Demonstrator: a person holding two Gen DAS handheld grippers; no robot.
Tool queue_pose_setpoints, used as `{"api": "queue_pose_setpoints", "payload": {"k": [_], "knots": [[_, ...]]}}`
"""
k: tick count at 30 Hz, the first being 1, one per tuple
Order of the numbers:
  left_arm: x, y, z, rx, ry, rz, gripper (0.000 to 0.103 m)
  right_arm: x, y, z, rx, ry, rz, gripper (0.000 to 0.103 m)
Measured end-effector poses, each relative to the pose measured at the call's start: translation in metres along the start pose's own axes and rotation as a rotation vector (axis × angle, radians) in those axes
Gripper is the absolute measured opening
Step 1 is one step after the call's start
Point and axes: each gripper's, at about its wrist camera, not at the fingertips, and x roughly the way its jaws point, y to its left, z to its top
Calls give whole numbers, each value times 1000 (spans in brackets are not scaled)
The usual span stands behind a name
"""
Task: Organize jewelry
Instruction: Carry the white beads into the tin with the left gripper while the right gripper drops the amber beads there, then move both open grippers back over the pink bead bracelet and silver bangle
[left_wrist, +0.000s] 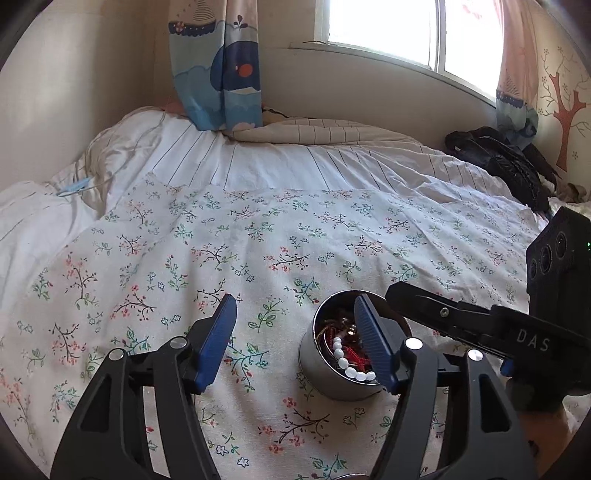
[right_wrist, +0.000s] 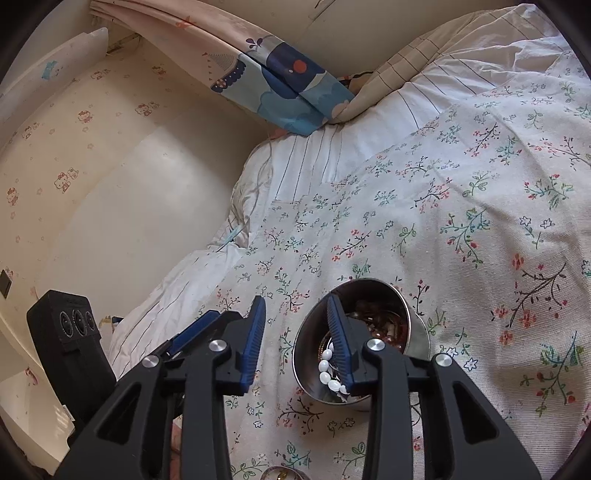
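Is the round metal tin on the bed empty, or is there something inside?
Not empty. The metal tin stands open and holds jewelry: a white bead string over red and brown pieces.

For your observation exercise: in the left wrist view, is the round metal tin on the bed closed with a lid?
No: the round metal tin stands open, with white beads and red jewelry visible inside.

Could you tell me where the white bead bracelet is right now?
The white bead bracelet lies inside the round metal tin on the floral bedsheet, low and right of centre in both wrist views.
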Motion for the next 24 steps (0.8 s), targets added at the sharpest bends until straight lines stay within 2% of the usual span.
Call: {"api": "queue_pose_setpoints", "payload": {"k": [7, 10, 13, 16, 18, 20, 22, 24], "knots": [[-2, -3, -2, 18, -7, 15, 72, 2, 2, 1, -13, 8, -24, 40], [-2, 2, -3, 10, -1, 23, 79, -3, 4, 2, -39, 15, -78, 44], [-1, 16, -7, -31, 10, 37, 81, -16, 7, 0, -52, 23, -146, 52], [0, 31, -13, -75, 38, 46, 81, -21, 18, -15, -112, 124, -213, 64], [-5, 39, -17, -94, 44, 56, 82, -20, 30, -35, -182, 211, -243, 65], [-11, 46, -23, -107, 53, 60, 83, -17, 45, -62, -265, 292, -241, 72], [-16, 50, -27, -116, 56, 67, 84, -10, 61, -87, -352, 356, -260, 77], [-21, 52, -29, -128, 52, 67, 86, 0, 74, -105, -429, 402, -283, 77]]}}
